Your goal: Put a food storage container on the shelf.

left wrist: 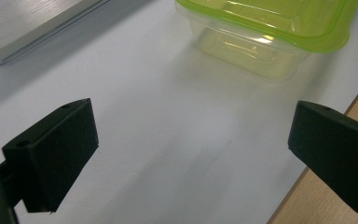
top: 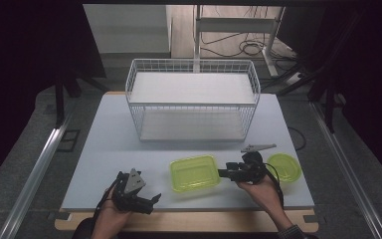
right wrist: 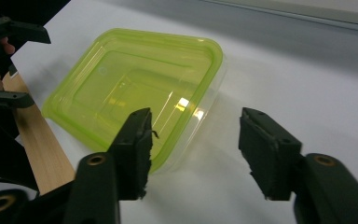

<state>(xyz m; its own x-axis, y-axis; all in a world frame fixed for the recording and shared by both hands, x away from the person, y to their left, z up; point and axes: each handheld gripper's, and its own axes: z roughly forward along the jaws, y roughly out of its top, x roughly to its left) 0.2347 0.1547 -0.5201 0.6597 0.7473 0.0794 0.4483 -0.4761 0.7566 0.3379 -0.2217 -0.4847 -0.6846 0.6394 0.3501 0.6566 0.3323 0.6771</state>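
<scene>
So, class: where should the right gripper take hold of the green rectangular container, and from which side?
Grip the green container by its projecting rim at the right short edge, approaching level from the right. The right gripper already sits there, jaws apart.

Dim room – grey floor (top: pixel 25 144), white desk frame (top: pixel 238 25), cables (top: pixel 248 47) behind table (top: pixel 104 149).
</scene>
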